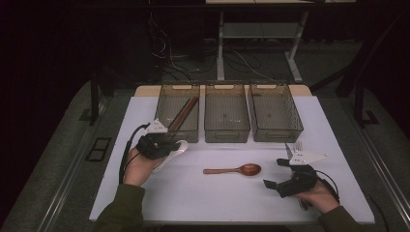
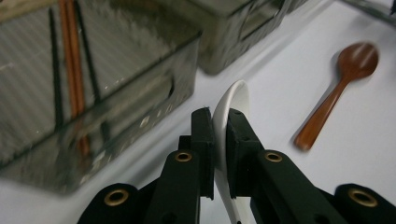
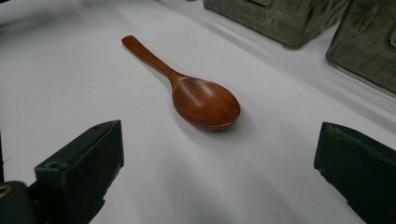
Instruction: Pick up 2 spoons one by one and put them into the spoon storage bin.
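My right gripper (image 1: 283, 175), lower right of the high view, stands with jaws spread wide and nothing between them. The wooden spoon (image 1: 235, 169) lies flat on the white table (image 1: 217, 198) at centre frame, just ahead of those jaws, bowl toward them, nothing in the way. My left gripper (image 2: 220, 140), left of centre, is clamped on a white spoon (image 2: 229, 105), gripped edge-on, its tip clear of the table near the first bin. Beyond, three clear bins stand in a row at upper centre. The left bin (image 1: 179, 113) holds brown chopsticks (image 1: 183, 116) lying diagonally. The middle bin (image 1: 226, 112) and the right bin (image 1: 274, 112): contents not discernible.
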